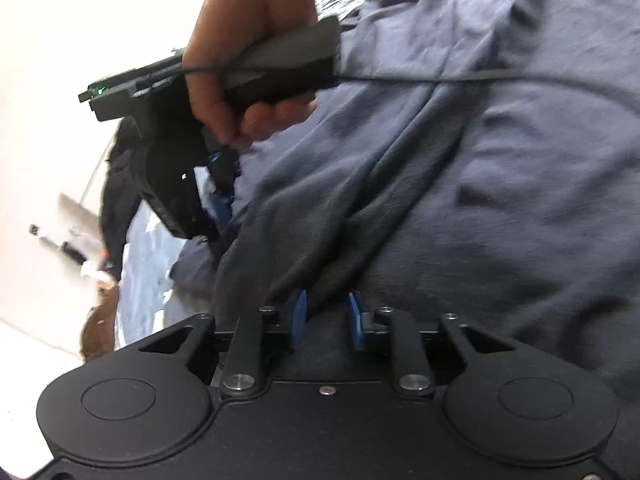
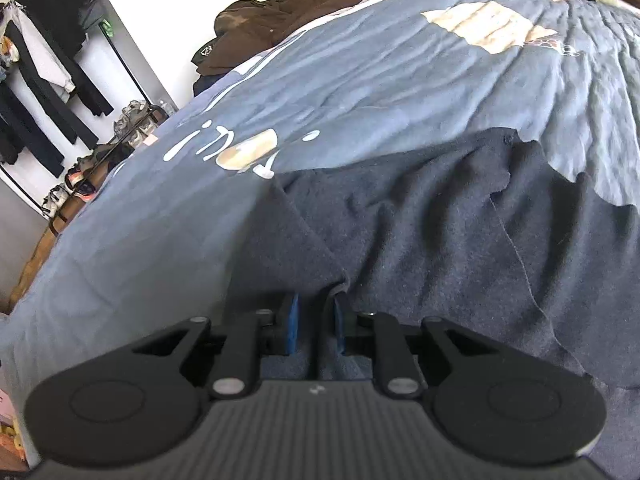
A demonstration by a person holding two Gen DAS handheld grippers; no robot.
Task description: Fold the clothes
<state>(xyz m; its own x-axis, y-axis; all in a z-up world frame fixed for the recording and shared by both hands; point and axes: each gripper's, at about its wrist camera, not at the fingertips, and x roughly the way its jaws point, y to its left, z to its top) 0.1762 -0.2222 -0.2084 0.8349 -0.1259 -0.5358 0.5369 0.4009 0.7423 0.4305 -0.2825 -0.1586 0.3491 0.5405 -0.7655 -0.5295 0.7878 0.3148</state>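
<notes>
Left gripper (image 1: 326, 318): blue fingers (image 1: 298, 312) parted, dark fabric between, no clear pinch. Right gripper (image 2: 316, 326): fingers (image 2: 293, 322) narrowly apart, fold edge of dark navy garment (image 2: 460, 216) between; whether they pinch it, cannot tell. Garment lies rumpled on bed cover (image 2: 360, 80). Person's hand (image 1: 248, 40) grasps right gripper handle. Brown jacket (image 2: 280, 4) at far bed edge; clothes rack (image 2: 44, 60) beyond.

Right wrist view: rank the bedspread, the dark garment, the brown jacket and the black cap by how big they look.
1. bedspread
2. dark garment, though nearness to the camera inflates it
3. brown jacket
4. black cap
</notes>
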